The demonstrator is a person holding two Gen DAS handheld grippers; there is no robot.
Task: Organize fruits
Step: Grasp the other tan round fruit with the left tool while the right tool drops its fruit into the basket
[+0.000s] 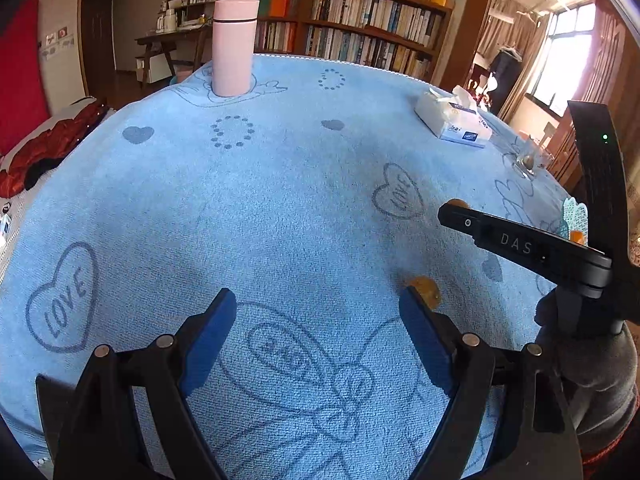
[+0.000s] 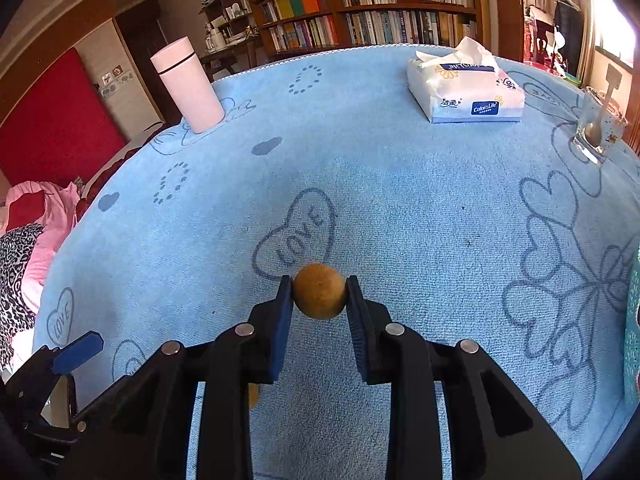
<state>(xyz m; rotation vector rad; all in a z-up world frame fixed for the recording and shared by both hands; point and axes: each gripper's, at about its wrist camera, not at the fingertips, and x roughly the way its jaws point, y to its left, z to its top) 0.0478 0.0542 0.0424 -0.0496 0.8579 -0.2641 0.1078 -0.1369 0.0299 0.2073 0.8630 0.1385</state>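
My right gripper (image 2: 320, 294) is shut on a small round brown-yellow fruit (image 2: 319, 297), held between its blue pads just above the blue towel. In the left wrist view the right gripper (image 1: 452, 212) reaches in from the right, with the held fruit (image 1: 458, 203) peeking over its tip. My left gripper (image 1: 318, 322) is open and empty over the towel. A second small fruit (image 1: 427, 290) lies on the towel just beyond its right finger. A teal basket (image 2: 632, 332) shows at the right edge, with an orange fruit (image 1: 577, 237) beside its lacy rim (image 1: 575, 216).
A pink flask (image 1: 233, 46) stands at the far left of the table. A tissue pack (image 2: 466, 88) lies at the far right. A glass with a spoon (image 2: 598, 130) stands near the right edge. The towel (image 1: 280, 200) covers the table.
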